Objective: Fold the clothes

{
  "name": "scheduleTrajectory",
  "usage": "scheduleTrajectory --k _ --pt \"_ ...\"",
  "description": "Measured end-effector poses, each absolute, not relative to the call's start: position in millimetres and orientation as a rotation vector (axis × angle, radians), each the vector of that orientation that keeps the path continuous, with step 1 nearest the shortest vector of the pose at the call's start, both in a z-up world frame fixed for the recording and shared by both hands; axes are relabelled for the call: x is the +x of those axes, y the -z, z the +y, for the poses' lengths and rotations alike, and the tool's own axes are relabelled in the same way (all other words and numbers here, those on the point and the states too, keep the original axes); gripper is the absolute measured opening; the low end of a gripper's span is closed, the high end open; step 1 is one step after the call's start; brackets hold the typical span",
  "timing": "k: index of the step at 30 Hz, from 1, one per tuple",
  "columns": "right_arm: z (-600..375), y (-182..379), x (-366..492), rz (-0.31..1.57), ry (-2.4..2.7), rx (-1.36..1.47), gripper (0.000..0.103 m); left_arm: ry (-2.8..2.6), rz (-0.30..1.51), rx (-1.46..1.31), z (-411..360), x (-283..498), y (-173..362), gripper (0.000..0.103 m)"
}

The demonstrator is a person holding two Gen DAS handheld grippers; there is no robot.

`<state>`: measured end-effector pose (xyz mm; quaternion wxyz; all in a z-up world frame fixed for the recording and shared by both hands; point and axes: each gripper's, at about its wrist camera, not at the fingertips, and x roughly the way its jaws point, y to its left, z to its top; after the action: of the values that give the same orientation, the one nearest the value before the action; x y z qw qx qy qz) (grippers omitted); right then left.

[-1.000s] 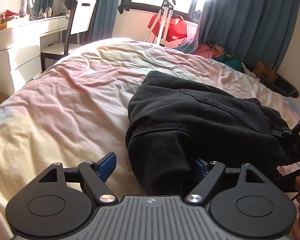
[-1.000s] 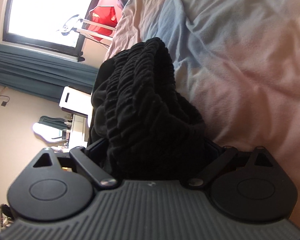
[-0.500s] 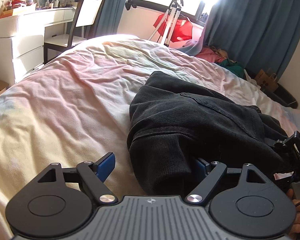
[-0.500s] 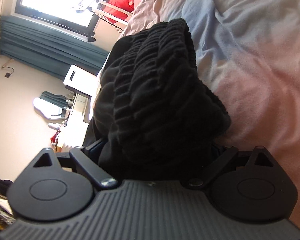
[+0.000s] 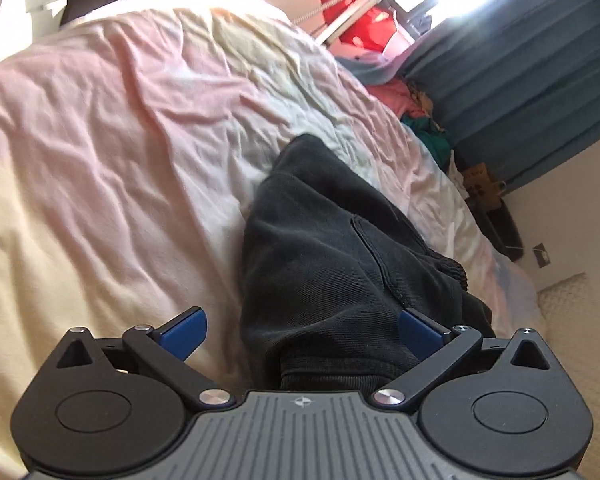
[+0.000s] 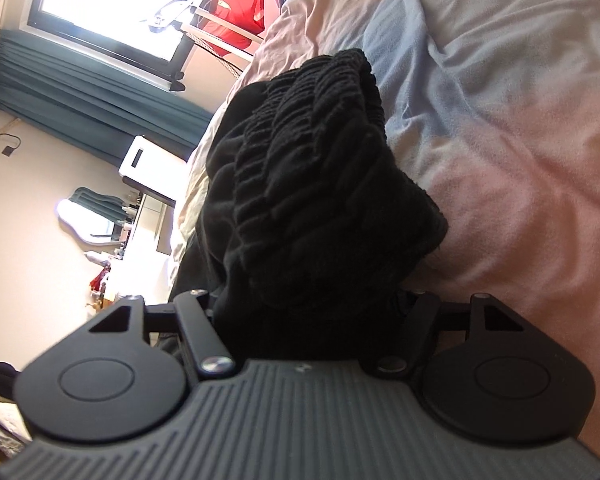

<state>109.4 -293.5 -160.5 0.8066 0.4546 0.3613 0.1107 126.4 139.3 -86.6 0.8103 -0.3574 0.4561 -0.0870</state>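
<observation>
A black garment (image 5: 332,264), heavy cotton with a ribbed elastic waistband and a stitched pocket seam, lies bunched on the bed (image 5: 100,152), whose wrinkled sheet fades from pink to pale yellow. The left claw (image 5: 300,330) stands with its blue-padded fingers (image 5: 182,330) spread wide apart; the garment's ribbed hem sits between them, touching only the right-hand pad. The right claw (image 6: 314,304) is buried in the gathered waistband (image 6: 312,168), its fingertips hidden by the fabric, so I cannot tell whether it is clamped. Teal curtains (image 5: 532,68) hang behind.
</observation>
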Motion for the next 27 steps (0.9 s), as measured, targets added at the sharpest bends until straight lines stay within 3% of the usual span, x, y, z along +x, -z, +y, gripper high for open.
scheduleTrajectory --k 4,13,22,27 --pt "-292.3 160.9 110.7 0.769 -0.234 0.968 0.070 0.206 1.060 -0.892 136.8 162.9 118.0 0.103" --pt "-288.5 159.1 110.3 0.762 -0.210 0.962 0.070 0.303 1.031 -0.894 132.1 173.7 133.2 0.099" --pt "-281.3 151.6 105.6 0.726 -0.181 0.927 0.069 0.368 0.989 -0.764 127.2 170.3 120.9 0.075" --pt "-275.8 142.7 101.0 0.693 -0.167 0.888 0.063 0.381 0.964 -0.714 123.2 163.1 111.1 0.062"
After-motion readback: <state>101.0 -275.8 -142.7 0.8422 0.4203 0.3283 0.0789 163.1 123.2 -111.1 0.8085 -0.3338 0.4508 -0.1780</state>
